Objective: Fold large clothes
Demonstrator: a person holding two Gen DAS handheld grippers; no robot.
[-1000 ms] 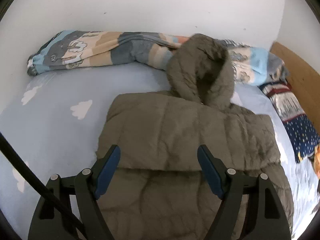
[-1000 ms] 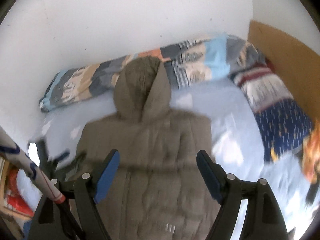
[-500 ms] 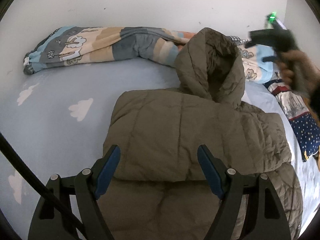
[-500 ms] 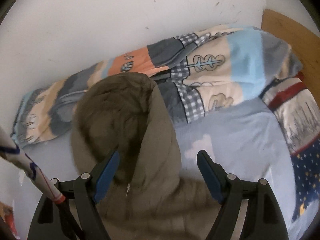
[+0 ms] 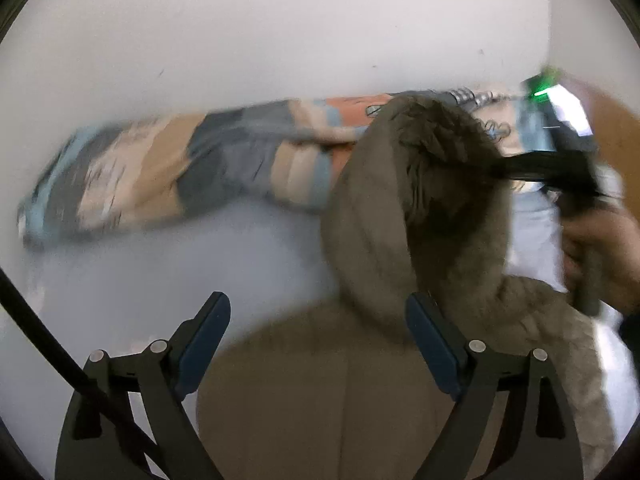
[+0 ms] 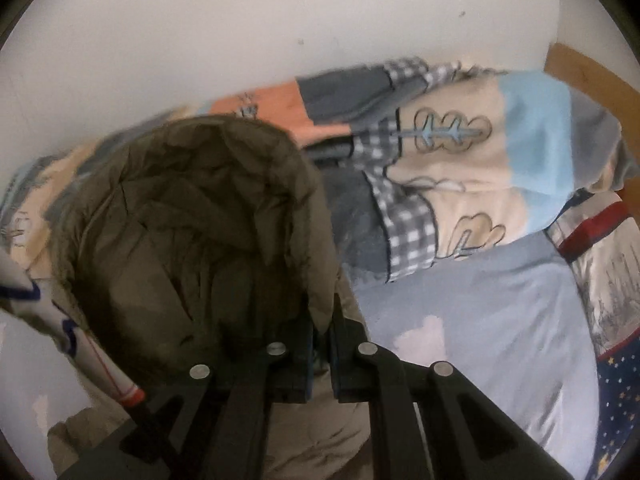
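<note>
Patchwork quilt [image 6: 460, 160] rolled along white wall [image 6: 280, 20], cloud-print blue sheet [image 6: 480, 320], wooden headboard [image 6: 580, 68]

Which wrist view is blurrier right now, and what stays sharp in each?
Left wrist view: heavy motion smear across the patterned quilt and blue sheet; only the left gripper, fixed to the camera, is crisp. Right wrist view: milder blur, quilt print and jacket hood creases readable, the right gripper sharp. Both show fisheye bending and dark corners.

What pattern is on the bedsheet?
Pale blue with white clouds on the bedsheet; clearest in the right wrist view.
</note>
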